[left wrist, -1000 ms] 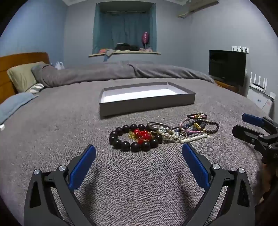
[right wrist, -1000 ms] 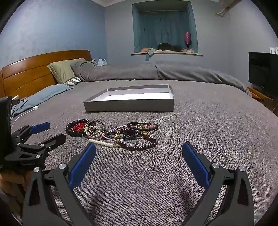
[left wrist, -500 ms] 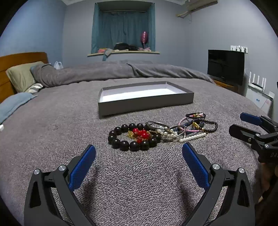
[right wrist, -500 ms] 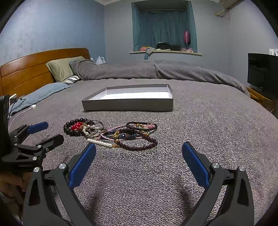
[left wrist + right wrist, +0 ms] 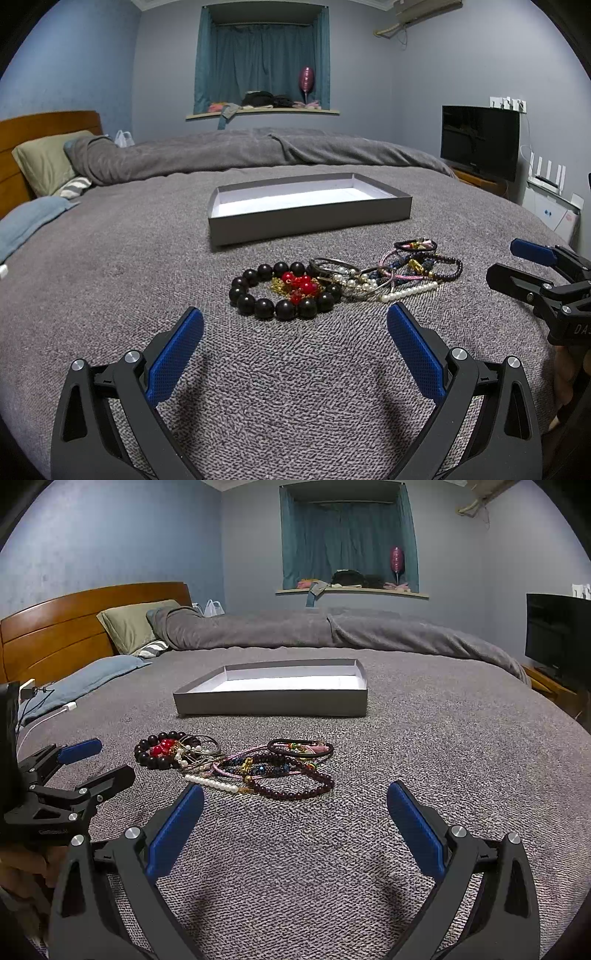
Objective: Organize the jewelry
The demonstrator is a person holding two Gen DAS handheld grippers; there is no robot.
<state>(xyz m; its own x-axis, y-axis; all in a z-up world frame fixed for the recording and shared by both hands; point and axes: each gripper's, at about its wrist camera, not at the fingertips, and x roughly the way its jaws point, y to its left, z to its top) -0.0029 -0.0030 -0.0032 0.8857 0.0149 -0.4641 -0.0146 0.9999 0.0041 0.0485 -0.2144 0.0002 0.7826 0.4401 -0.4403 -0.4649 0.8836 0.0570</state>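
The bed (image 5: 110,288) carries a grey blanket; on it lie an open shallow box (image 5: 310,218) farther off and tangled bracelets (image 5: 343,280) nearer.

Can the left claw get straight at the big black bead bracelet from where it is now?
Probably yes. The left claw is open and the black bead bracelet lies just ahead of it on the blanket, nothing between. Its far side touches the tangled pile, which could drag along.
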